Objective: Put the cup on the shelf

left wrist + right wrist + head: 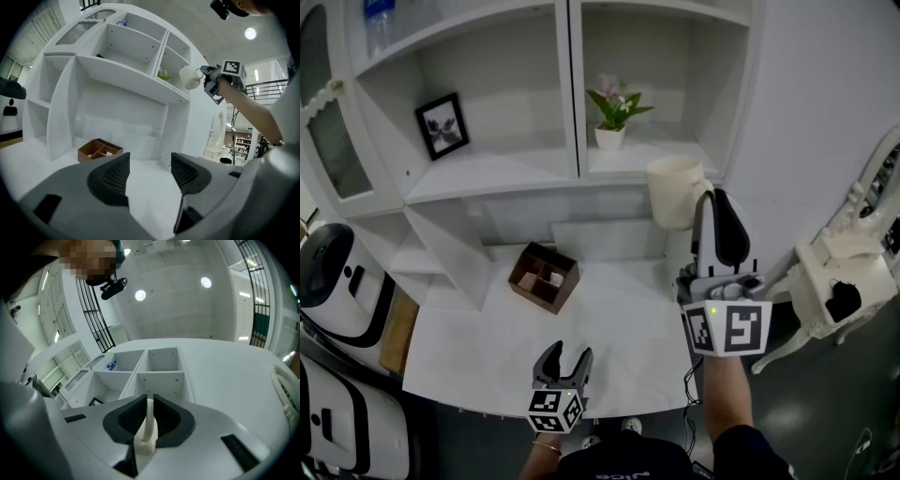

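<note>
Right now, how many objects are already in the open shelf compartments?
3: a picture frame in the lower left compartment, a potted plant in the lower right one, and a bottle in the upper left one. Others may be hidden from view.

Body and rig, appearance only:
- The left gripper (568, 354) has black jaws, a light-grey housing and ribbed black pads (114, 177).
- The right gripper (713, 199) is the same grey-and-black build.
- Both carry white cubes with black square markers: left cube (555, 410) and right cube (728, 328). The right one has a green light (713, 310) on top.
- A thin black cable (688, 386) hangs under the right cube.
- The person wears a dark top (675, 461) and a thin bracelet (546, 447).
</note>
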{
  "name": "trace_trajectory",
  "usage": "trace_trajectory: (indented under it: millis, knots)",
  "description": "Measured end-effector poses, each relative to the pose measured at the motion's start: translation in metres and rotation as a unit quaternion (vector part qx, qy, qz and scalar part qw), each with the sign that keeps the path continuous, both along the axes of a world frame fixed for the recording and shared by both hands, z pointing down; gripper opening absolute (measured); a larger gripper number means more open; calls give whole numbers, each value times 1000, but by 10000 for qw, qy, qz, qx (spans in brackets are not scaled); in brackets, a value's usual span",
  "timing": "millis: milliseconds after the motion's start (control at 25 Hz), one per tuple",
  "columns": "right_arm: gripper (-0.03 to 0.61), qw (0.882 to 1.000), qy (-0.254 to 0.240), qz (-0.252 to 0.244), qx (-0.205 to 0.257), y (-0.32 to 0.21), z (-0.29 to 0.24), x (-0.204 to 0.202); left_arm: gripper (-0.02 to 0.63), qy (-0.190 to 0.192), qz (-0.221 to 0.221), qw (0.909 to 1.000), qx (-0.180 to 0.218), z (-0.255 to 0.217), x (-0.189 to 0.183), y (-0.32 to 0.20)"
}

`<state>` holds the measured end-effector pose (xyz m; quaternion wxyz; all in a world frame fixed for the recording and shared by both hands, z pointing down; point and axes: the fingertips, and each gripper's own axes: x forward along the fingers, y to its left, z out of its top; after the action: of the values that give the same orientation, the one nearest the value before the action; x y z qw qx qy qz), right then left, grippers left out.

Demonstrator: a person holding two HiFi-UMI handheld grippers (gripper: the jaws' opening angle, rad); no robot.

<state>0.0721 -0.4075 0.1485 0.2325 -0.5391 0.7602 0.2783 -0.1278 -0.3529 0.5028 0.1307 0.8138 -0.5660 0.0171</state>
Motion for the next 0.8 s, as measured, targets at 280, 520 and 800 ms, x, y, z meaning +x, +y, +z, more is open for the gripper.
trace_trajectory:
  millis: [280,520,800]
  knots:
    - [55,9995,76,106,291,-34,-31,-1,258,-21,-226,9997,11,-1,-12,-5]
    - [55,9989,28,238,405,-67,-45,-1,258,2,-393,9992,-38,1,-20,-12]
    - [53,9986,10,424,313,-109,-51,-1,258,-28,-625,9980,-69,3,-32,-21]
